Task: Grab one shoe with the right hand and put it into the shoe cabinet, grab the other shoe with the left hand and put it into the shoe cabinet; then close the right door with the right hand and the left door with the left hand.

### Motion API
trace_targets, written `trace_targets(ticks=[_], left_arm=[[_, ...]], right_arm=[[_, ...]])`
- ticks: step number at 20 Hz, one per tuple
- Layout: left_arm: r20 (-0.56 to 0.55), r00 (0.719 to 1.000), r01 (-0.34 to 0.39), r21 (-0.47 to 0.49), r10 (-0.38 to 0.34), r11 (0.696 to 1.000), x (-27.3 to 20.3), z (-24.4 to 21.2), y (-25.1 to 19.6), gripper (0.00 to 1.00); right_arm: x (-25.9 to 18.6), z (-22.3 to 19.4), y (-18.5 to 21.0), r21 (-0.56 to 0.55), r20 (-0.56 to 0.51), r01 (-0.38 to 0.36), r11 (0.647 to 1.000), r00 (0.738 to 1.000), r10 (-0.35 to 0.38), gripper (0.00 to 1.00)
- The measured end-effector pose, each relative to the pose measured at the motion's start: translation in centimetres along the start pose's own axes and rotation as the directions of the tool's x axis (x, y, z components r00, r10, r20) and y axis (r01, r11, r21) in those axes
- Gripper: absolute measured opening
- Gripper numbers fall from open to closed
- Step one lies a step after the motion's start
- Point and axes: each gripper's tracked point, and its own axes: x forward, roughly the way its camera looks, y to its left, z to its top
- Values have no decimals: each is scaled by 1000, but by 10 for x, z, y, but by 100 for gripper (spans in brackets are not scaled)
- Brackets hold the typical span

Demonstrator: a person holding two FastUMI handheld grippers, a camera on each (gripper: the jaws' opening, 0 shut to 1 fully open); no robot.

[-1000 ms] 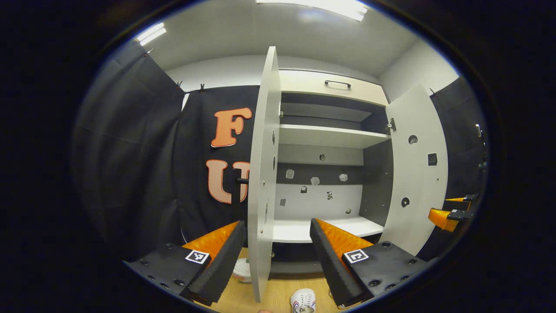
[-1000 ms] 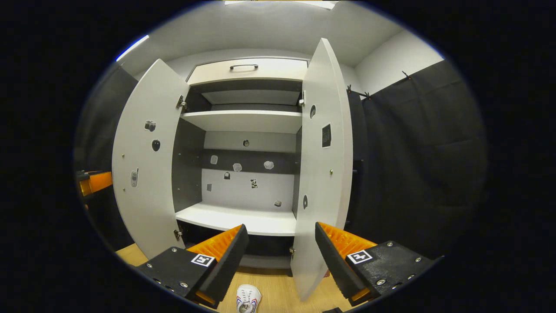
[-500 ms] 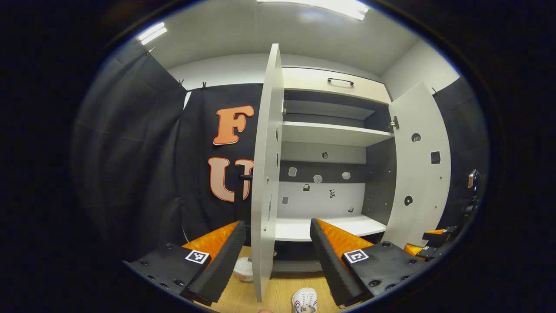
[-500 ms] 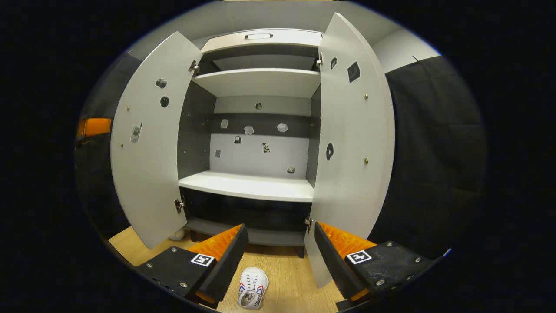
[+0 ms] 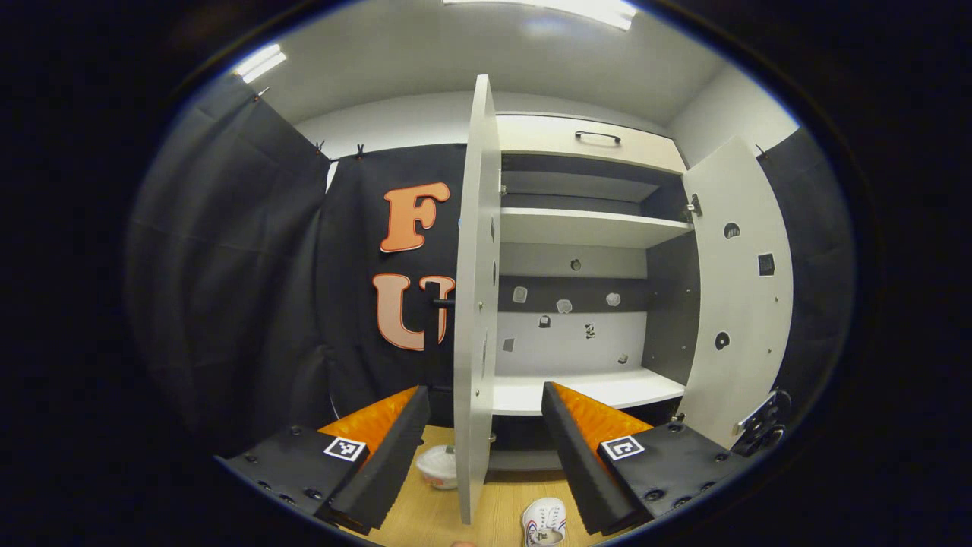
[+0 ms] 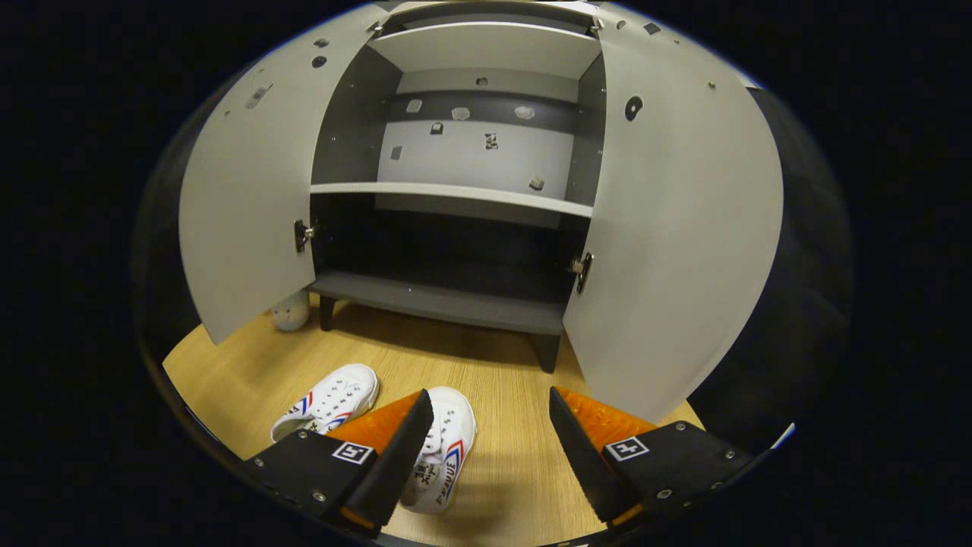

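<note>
Shoes (image 6: 444,448) on floor, right claw (image 6: 486,448) agape above, cabinet (image 6: 456,197) open

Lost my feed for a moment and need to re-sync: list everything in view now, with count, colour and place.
shoes: 2, white with red and blue stripes, on the floor before the cabinet; one partly behind the right gripper's finger
cabinet: 1, white and dark grey, shelves bare
doors: 2, white, both open
drawer: 1, white with dark handle, atop the cabinet
round object: 1, white, on the floor under the left door
floor: wood, tan
left gripper: open, aimed at the left door's edge
right gripper: open, above the shoes
</note>
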Motion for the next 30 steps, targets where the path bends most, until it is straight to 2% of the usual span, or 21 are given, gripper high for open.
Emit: trace_targets(ticks=[3, 4, 6, 11, 13, 14, 17, 19, 20, 21, 22, 23, 24, 26, 29, 30], left_arm=[[-10, 1000, -19, 4, 19, 1000, -4, -1, 8, 96], [-12, 1000, -24, 6, 24, 1000, -5, -3, 11, 99], [-27, 999, -32, 7, 32, 999, -6, -7, 15, 96], [-55, 998, -41, 17, 42, 999, -9, -14, 18, 97], [-63, 997, -42, 25, 43, 999, -10, -16, 18, 97], [-66, 997, -42, 26, 44, 999, -10, -18, 19, 94], [-75, 996, -50, 15, 51, 999, -11, -20, 21, 96], [-80, 995, -53, 7, 53, 999, -10, -22, 21, 94], [-83, 995, -53, 9, 54, 999, -11, -23, 22, 94], [-86, 995, -53, 13, 54, 999, -11, -24, 22, 99], [-88, 995, -53, 18, 54, 998, -11, -25, 22, 96], [-91, 994, -52, 20, 54, 998, -11, -25, 22, 96], [-93, 994, -51, 21, 53, 998, -12, -26, 22, 94], [-99, 994, -49, 21, 51, 999, -12, -28, 23, 96], [-107, 993, -45, 16, 47, 999, -12, -30, 22, 96], [-109, 993, -44, 18, 46, 999, -12, -30, 22, 99]], right_arm=[[17, -36, 7, 31, -77, -6, 1000, 997, 8, 95], [22, -46, 8, 28, -100, -8, 1000, 995, 11, 95], [31, -62, 11, 40, -138, -13, 999, 990, 18, 95], [52, -101, 14, 77, -239, -4, 997, 971, 23, 95], [57, -109, 16, 97, -266, -7, 995, 964, 32, 95], [58, -112, 16, 102, -275, -5, 995, 961, 33, 95], [60, -122, 22, 132, -306, -10, 991, 951, 50, 93], [61, -127, 25, 168, -329, -6, 986, 942, 62, 86], [61, -129, 29, 200, -343, -9, 980, 936, 78, 79], [63, -131, 31, 221, -355, -9, 975, 931, 89, 74], [64, -134, 33, 226, -366, -13, 974, 925, 97, 65], [64, -134, 37, 232, -366, -24, 972, 924, 110, 61], [65, -132, 40, 233, -362, -33, 972, 925, 118, 52], [65, -132, 39, 204, -368, -23, 979, 925, 98, 32], [64, -126, 32, 202, -371, 3, 979, 926, 74, 16], [63, -123, 30, 203, -376, 12, 979, 924, 66, 7]])
